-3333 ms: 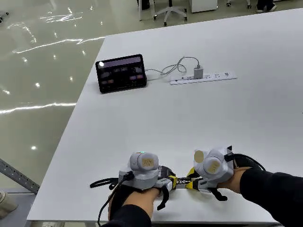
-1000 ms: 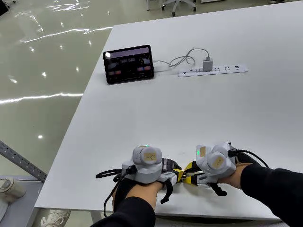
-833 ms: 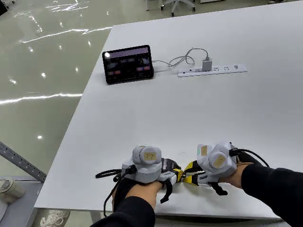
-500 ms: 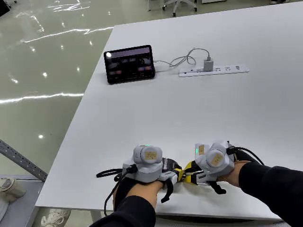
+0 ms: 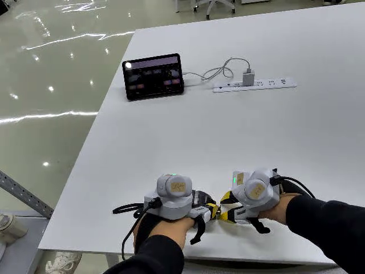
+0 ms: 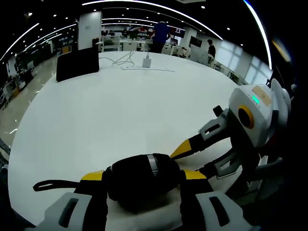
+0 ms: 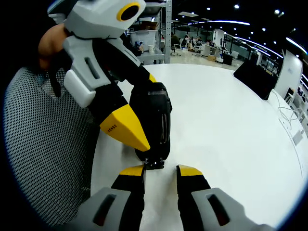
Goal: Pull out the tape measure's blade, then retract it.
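The black tape measure lies low over the table's near edge, and my left gripper is shut on its case, one yellow-tipped jaw on each side. A black wrist strap trails from it to the left. In the right gripper view the case points at me, with its blade tip drawn in at the mouth. My right gripper stands open just in front of that tip, with bare table showing between the jaws. In the head view the left gripper and right gripper face each other, nearly touching.
A dark tablet stands at the far left of the white table. A white power strip with a charger and cable lies behind it. People stand in the background of the left gripper view. The table's near edge runs right under my hands.
The two grippers have drawn slightly closer together since the oldest frame. Over the last second they have hardly moved; only the head camera has shifted a little.
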